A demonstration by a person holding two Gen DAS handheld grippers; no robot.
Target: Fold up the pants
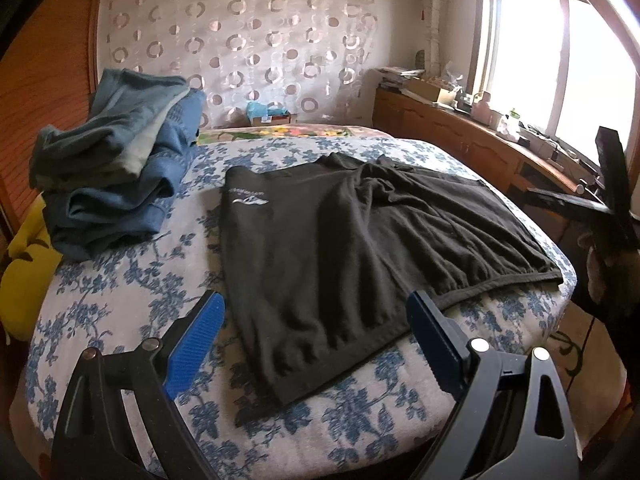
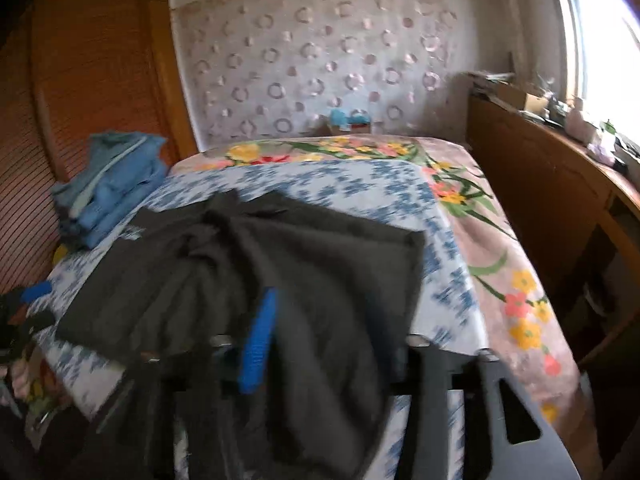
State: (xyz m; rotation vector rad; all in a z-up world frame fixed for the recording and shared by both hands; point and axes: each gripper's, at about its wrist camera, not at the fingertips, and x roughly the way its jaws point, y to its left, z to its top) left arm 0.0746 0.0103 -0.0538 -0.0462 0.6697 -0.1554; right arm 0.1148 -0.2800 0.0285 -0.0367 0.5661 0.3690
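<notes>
The black pants (image 1: 360,248) lie spread on the bed (image 1: 120,312), already doubled over, waistband toward the near right edge, with bunched cloth in the middle. A pile of blue clothes (image 1: 116,176) sits well apart at the far left. The left gripper (image 1: 316,312) hovers over the near hem, its jaws wide apart and holding nothing. The right gripper (image 2: 332,320) is blurred above the pants' right end; its jaws stand parted, cloth showing between them but no pad visibly pressing on it. One fold seems done and let go. The next move likely calls for smoothing the bunched part, then pinching both near corners for another fold.
</notes>
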